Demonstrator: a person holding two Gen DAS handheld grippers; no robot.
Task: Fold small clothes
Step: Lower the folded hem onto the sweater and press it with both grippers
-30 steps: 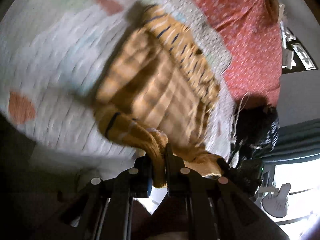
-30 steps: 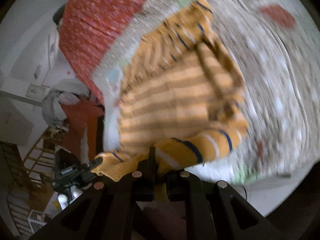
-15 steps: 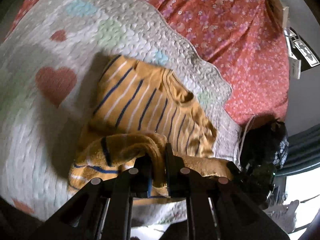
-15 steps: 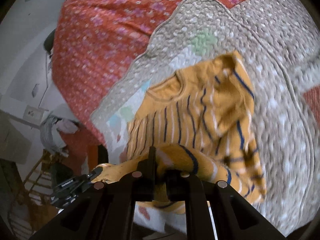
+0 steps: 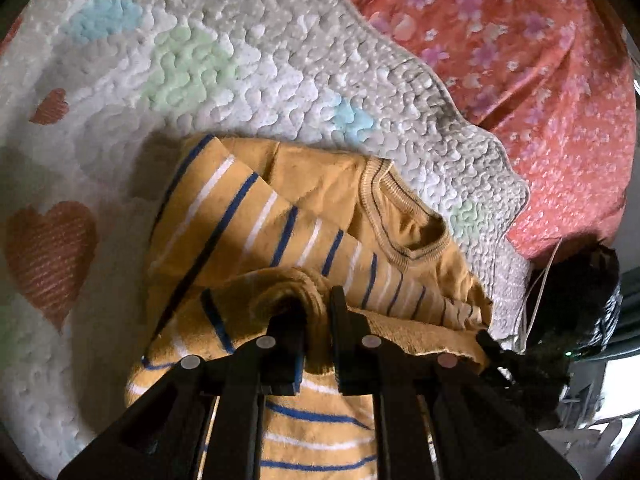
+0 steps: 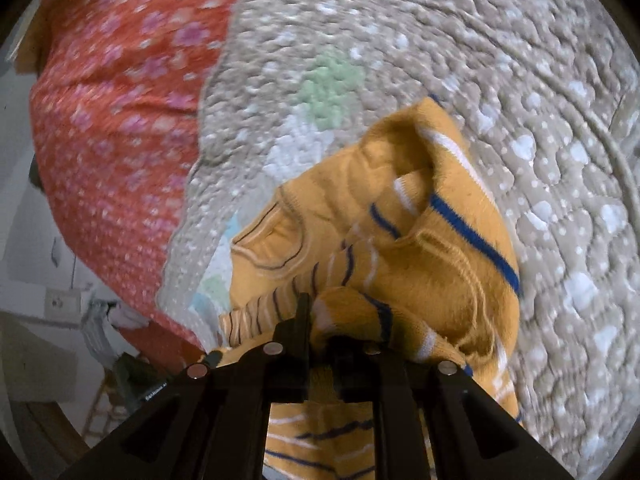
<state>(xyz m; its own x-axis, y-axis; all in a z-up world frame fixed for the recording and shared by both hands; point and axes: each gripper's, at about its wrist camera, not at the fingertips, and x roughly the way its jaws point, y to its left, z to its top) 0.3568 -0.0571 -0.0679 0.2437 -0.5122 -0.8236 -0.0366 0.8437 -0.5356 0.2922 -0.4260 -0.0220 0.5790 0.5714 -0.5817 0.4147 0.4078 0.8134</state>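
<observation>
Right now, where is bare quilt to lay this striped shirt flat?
Bare quilt runs beyond the shirt collar and left around the red heart. It is tight rightward, where the quilt's edge meets the floral sheet.

Two close wrist views, angled down, sharing shirt (image 5: 280, 216), quilt (image 6: 440, 40)

The yellow striped shirt (image 5: 280, 232) runs out of the left wrist view at 6 o'clock, its lower part hidden behind the left tongs (image 5: 316, 312). In the right wrist view the right tongs (image 6: 320, 320) are opening around a roll of cloth that hides their tips, and the whole view is smeared. The quilt (image 5: 240, 60) is cut off at 9 and 12 o'clock. A dark bundle (image 5: 572, 300) at 3 o'clock is too shadowed to identify.
</observation>
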